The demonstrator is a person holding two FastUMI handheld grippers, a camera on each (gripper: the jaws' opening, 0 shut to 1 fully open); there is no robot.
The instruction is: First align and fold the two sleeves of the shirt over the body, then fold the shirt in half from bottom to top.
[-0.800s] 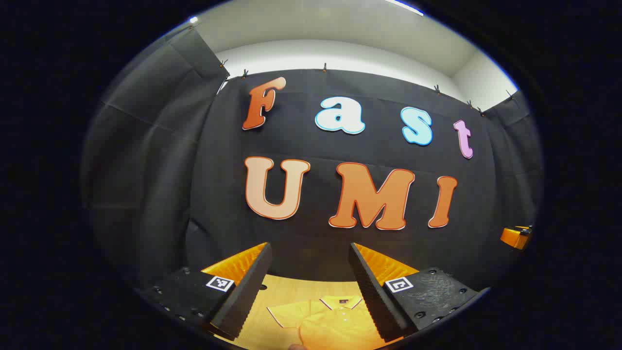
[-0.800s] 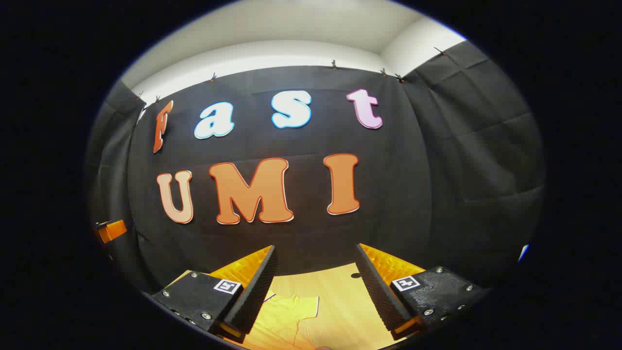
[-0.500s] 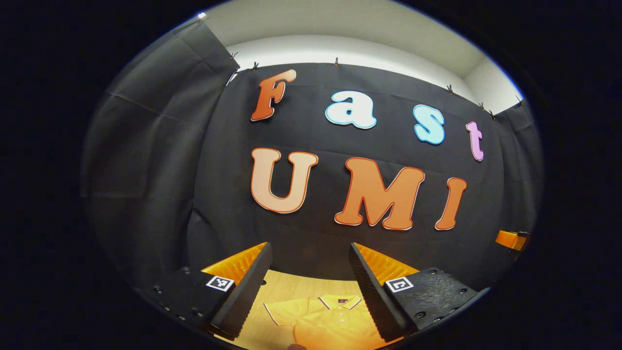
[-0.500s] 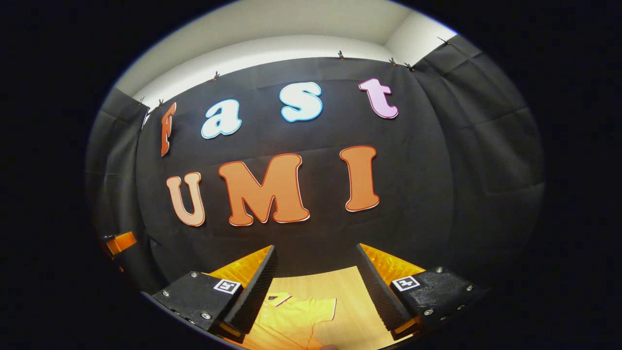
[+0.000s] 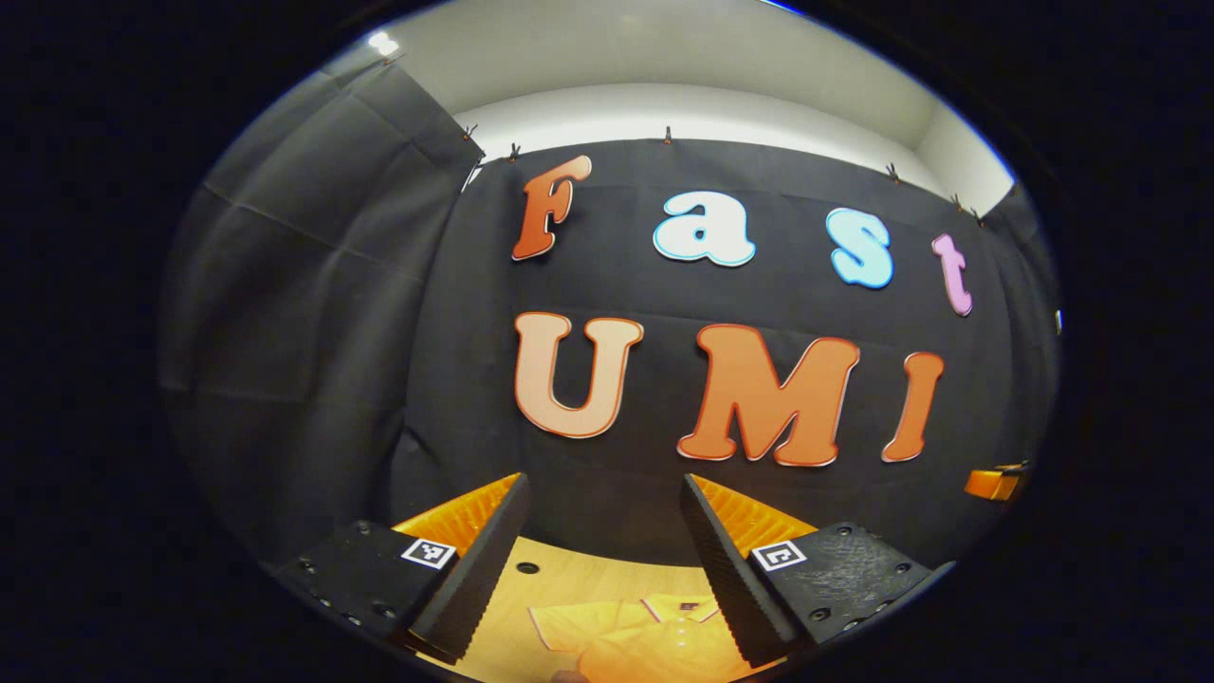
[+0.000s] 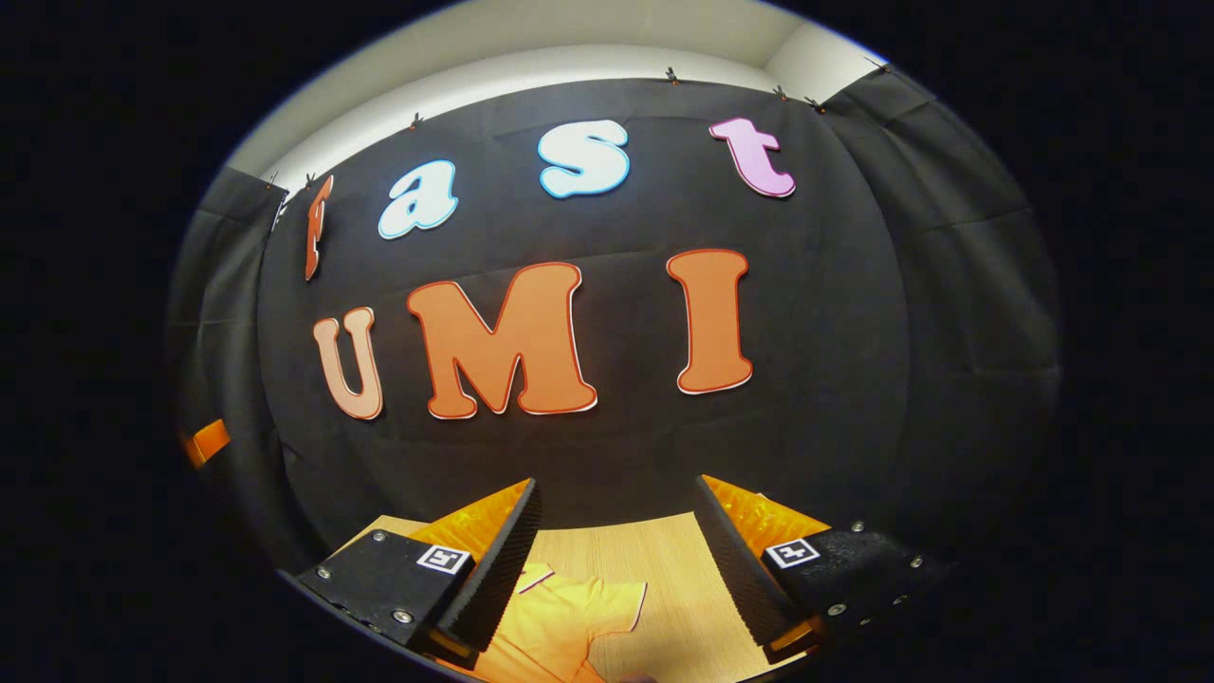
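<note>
A yellow polo shirt (image 5: 635, 636) lies flat on the wooden table (image 5: 560, 583), collar toward the far wall, with its left sleeve spread out. My left gripper (image 5: 603, 493) hangs open above it, nothing between its fingers. In the right gripper view the shirt's other sleeve (image 6: 593, 612) and part of the collar lie on the table (image 6: 664, 560). My right gripper (image 6: 616, 493) is open too, raised above that sleeve and empty. The lower part of the shirt is out of sight below both views.
The black cloth wall stands close behind the table's far edge. A small dark hole (image 5: 527, 567) marks the tabletop near the shirt's left sleeve. The other gripper's body shows as an orange piece at the right edge (image 5: 991, 484) and at the left edge (image 6: 207, 442).
Both views have swung: the left camera shifted left and tipped up slightly, the right one tilted down, so more table and sleeve show. Both grippers stayed open.
</note>
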